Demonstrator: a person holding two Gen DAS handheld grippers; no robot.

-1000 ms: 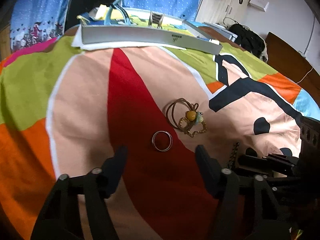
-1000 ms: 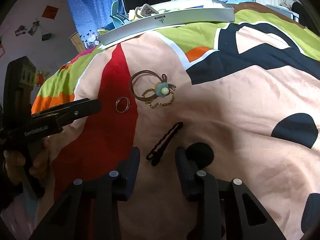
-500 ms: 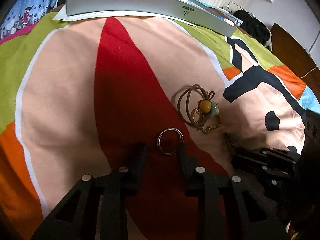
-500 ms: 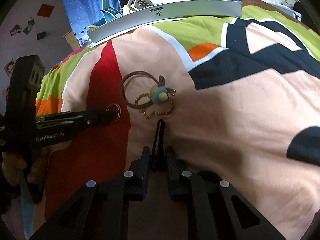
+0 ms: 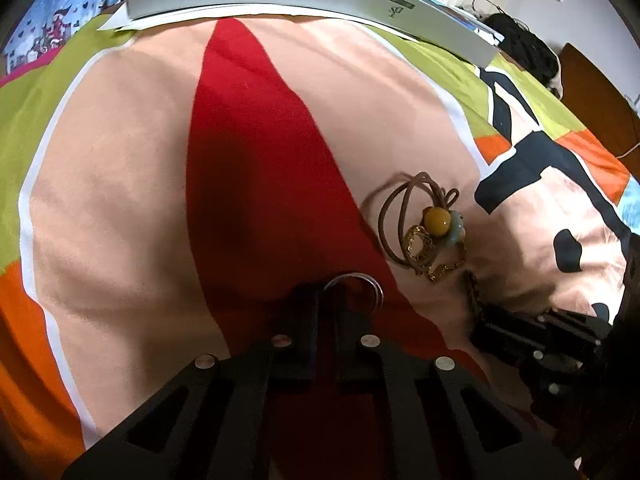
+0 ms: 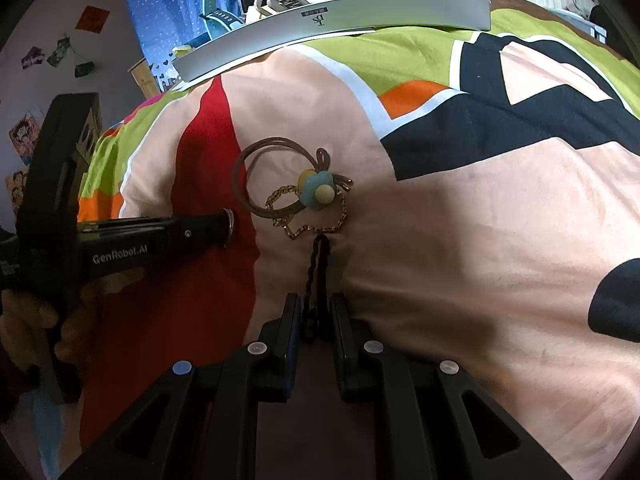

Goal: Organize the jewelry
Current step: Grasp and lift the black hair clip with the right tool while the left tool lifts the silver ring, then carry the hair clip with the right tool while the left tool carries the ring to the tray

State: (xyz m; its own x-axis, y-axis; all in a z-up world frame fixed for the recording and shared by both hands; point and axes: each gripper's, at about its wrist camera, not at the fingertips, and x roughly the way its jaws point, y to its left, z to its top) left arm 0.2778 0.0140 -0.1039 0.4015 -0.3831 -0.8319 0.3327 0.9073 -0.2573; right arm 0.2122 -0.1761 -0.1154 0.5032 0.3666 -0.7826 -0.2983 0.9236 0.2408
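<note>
A silver ring (image 5: pixel 356 283) sticks out from between the tips of my left gripper (image 5: pixel 326 300), which is shut on it low on the red stripe of the bedspread. The right wrist view shows that left gripper (image 6: pixel 224 224) from the side with the ring (image 6: pixel 229 224) at its tip. My right gripper (image 6: pixel 316 308) is shut on the near end of a black wavy hair clip (image 6: pixel 318 260). Just beyond the clip lie a gold chain (image 6: pixel 316 230) and a brown hair tie (image 6: pixel 276 176) with a blue and yellow bead (image 6: pixel 318 192), which also shows as the hair tie (image 5: pixel 400 216).
A long white box (image 6: pixel 332 12) lies across the far side of the bed, with a teal watch (image 6: pixel 218 20) and other items in it. The colourful bedspread (image 5: pixel 120 184) is soft and creased. A hand (image 6: pixel 24 320) holds the left gripper's handle.
Both grippers came down and forward onto the bed and went from open to shut: the left on the ring, the right on the hair clip.
</note>
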